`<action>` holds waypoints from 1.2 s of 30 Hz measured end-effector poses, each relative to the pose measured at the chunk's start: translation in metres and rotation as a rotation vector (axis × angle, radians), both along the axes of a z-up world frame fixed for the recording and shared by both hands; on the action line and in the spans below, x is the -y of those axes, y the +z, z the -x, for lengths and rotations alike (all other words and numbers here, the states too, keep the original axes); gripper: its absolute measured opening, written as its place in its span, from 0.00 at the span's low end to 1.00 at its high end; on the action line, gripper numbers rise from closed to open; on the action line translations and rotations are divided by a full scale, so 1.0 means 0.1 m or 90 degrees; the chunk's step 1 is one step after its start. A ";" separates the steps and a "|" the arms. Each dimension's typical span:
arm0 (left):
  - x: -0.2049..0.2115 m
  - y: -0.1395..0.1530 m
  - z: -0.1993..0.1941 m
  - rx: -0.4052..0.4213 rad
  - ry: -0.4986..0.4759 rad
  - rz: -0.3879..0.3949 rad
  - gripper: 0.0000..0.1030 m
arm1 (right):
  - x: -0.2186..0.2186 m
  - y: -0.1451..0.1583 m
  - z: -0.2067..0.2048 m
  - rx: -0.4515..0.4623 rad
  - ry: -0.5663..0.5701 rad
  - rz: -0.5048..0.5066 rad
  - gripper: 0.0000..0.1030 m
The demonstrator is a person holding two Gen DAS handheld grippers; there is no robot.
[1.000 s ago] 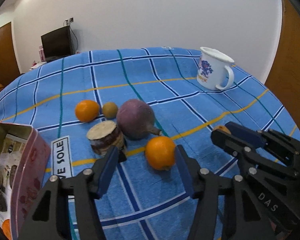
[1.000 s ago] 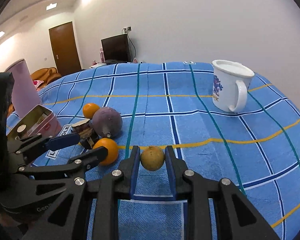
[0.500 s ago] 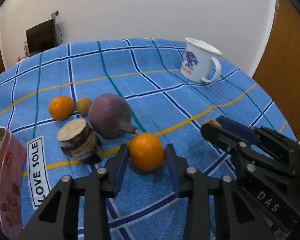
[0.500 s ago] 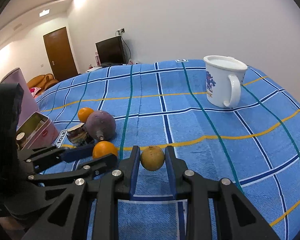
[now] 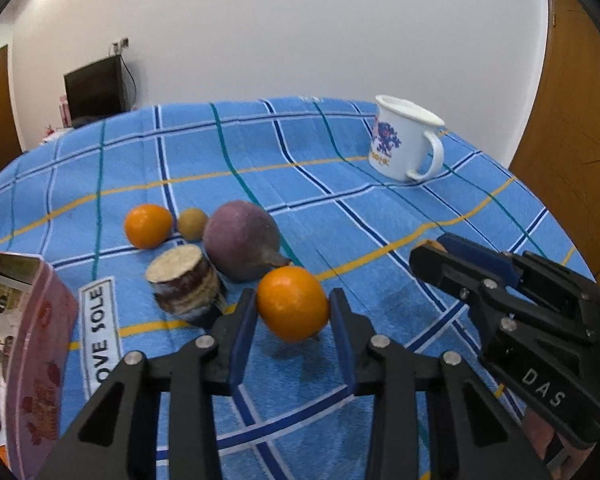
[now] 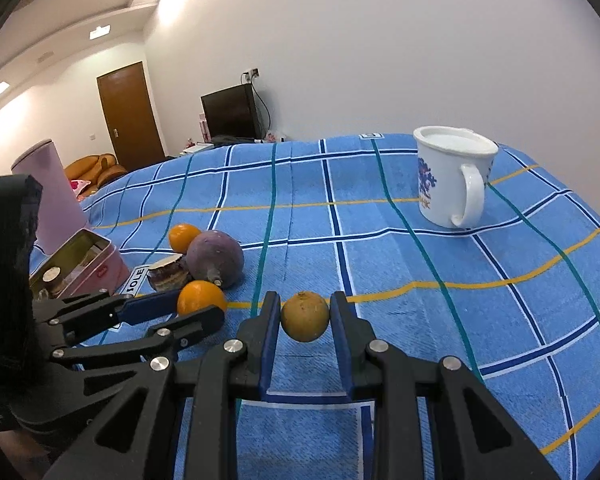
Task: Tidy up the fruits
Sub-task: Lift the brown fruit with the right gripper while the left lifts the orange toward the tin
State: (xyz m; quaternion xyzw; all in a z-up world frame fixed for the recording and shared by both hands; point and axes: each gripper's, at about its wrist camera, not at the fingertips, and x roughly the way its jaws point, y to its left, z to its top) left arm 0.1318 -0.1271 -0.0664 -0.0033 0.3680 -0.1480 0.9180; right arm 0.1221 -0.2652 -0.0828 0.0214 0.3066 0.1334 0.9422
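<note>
Gripping an orange (image 5: pixel 292 303) just off the blue checked cloth (image 5: pixel 340 216), your left claw (image 5: pixel 293 312) sat clamped beside the purple fruit (image 5: pixel 240 240) and cut log (image 5: pixel 182 280). Your right claw (image 6: pixel 305 316) pinched a brown fruit (image 6: pixel 305 317), well apart from the mug (image 6: pixel 452 180).

A wide surface, possibly a bed, is covered by a blue cloth checked with white, navy, teal and yellow lines (image 5: pixel 340 208). At far right stands a white enamel mug with a blue print (image 5: pixel 406 140) (handle turned to the near side). Left of centre lie a round orange fruit (image 5: pixel 148 226), a small brownish-yellow fruit (image 5: pixel 192 223), a large dull-purple round fruit (image 5: pixel 240 240) and a short cut brown stump with a pale top (image 5: pixel 182 280), close together. A pink rectangular tin (image 5: pixel 32 360) sits at near left.
</note>
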 end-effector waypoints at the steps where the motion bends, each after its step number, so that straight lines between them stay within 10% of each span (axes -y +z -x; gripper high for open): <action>1: -0.01 0.01 0.02 0.007 0.001 -0.001 0.37 | 0.00 0.00 0.01 0.004 0.004 0.000 0.26; 36: -0.14 0.23 0.40 0.138 0.053 -0.026 0.37 | -0.06 0.16 0.31 0.115 0.036 -0.003 0.26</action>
